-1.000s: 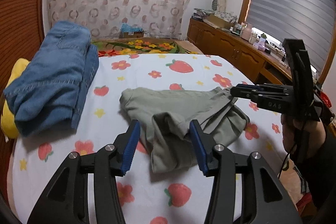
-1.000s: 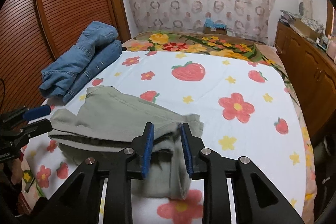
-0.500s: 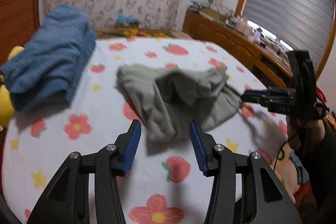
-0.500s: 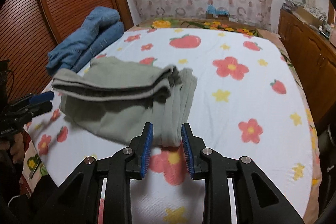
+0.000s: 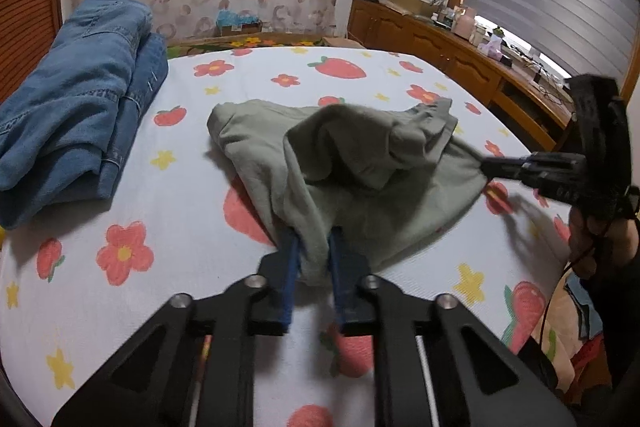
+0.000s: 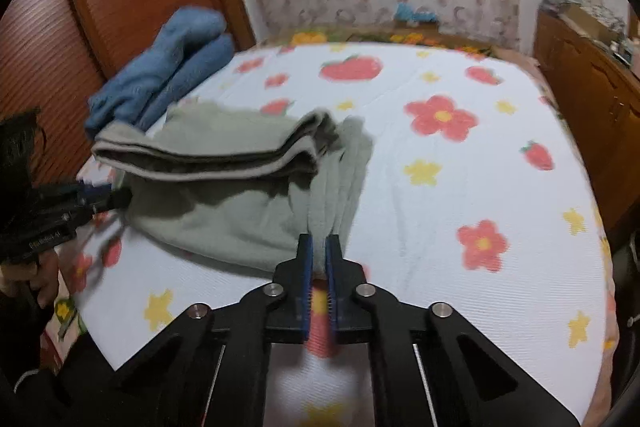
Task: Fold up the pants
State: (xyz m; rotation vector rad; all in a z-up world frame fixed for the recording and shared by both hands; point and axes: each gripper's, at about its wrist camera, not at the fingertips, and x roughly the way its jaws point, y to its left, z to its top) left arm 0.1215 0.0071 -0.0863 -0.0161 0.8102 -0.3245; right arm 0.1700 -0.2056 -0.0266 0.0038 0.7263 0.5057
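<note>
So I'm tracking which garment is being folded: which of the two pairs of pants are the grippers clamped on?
The grey-green pants mid-bed, pinched by both grippers; the blue jeans lie untouched at the bed's edge.

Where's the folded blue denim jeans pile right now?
In the left wrist view, the folded blue denim jeans lie at the bed's far-left edge, left of the grey-green pants.
</note>
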